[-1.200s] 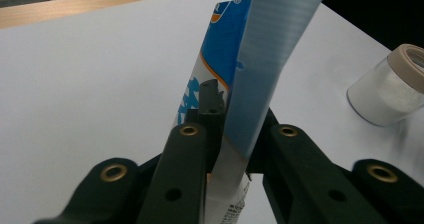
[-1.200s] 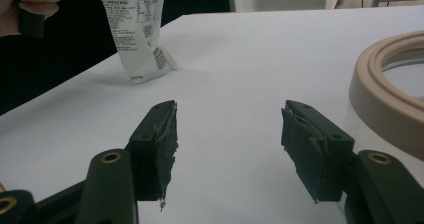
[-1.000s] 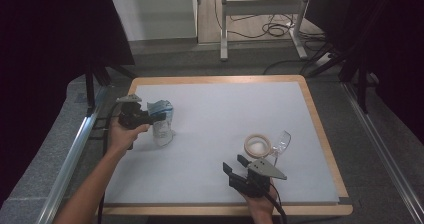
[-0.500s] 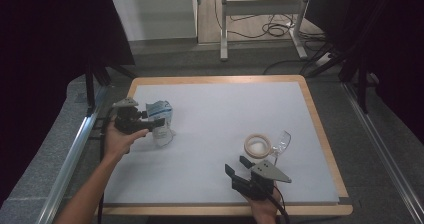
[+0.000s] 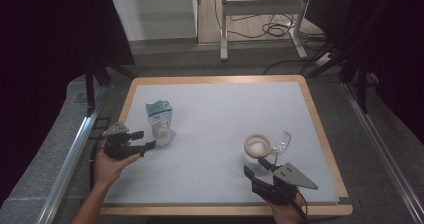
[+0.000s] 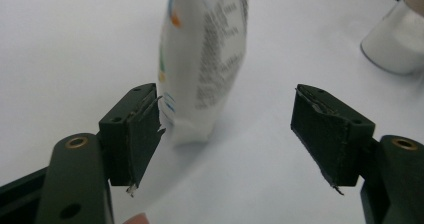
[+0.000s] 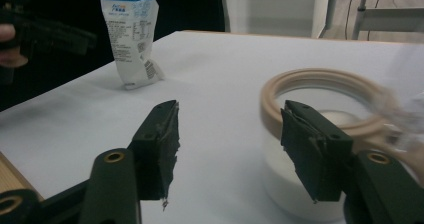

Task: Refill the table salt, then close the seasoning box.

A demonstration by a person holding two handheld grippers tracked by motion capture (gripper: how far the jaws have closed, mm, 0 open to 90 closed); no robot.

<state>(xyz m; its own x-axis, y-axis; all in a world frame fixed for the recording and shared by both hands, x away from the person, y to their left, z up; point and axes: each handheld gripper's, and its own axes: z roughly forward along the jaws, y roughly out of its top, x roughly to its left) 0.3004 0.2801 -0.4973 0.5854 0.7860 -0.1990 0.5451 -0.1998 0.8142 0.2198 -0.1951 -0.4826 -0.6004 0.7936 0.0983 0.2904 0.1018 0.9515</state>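
High view: the pouch (image 5: 160,120) stands upright on the left part of the white worktop (image 5: 220,109), well apart from the jar (image 5: 257,151) at the right.
Left gripper (image 5: 146,147): your fingers have just been opening and now stand wide, holding nothing — the pouch sits just beyond them, free.
Right gripper (image 5: 254,174): fingers part open and empty, near the jar with its wooden rim and hinged clear lid.
Risk for the pouch: it looks light and stands on a narrow crumpled base, so a brush from your left fingers could tip it.
Risk for the jar: a careless approach could knock its raised lid or push it toward the worktop edge.
Writing: small print and a blue logo on the pouch — too blurred to read.
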